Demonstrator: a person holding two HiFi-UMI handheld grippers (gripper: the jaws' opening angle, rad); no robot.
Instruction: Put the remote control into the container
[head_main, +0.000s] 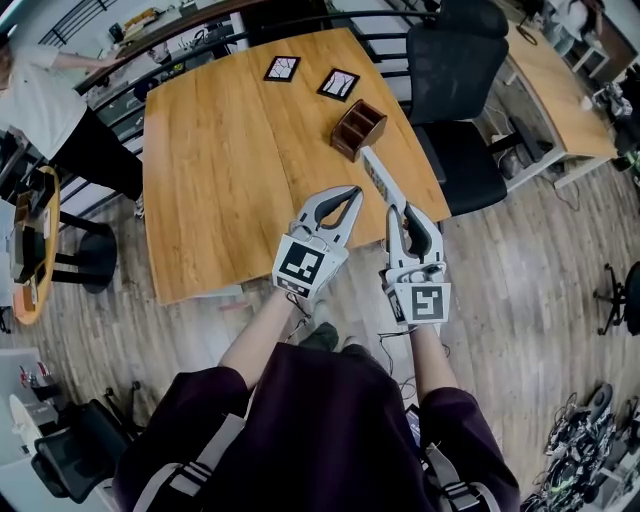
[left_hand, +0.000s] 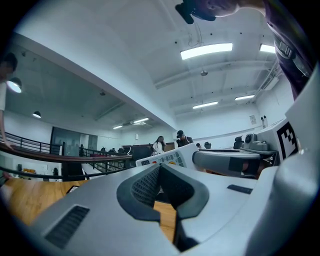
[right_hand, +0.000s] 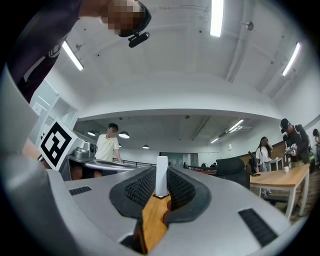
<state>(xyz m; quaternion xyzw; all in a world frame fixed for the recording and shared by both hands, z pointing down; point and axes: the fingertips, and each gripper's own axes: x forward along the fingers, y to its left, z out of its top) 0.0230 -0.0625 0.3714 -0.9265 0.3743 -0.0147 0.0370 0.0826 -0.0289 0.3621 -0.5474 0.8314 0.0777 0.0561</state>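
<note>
Remote control (head_main: 380, 180) clamped edge-on between right gripper (head_main: 402, 216) fingers, projecting toward container (head_main: 358, 128) on worktop (head_main: 230, 170); left gripper (head_main: 352, 196) fingers closed, empty.

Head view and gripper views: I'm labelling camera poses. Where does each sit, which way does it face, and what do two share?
Head view: on the person's head, facing steeply down at the table and container; both forearms, left gripper and right gripper show.
Left gripper view: on the left gripper, facing across the room along its shut jaws; dark clothing top right.
Right gripper view: on the right gripper, facing across the room along jaws clamping the remote control; dark clothing top left.
Shared: all three show the remote control.
</note>
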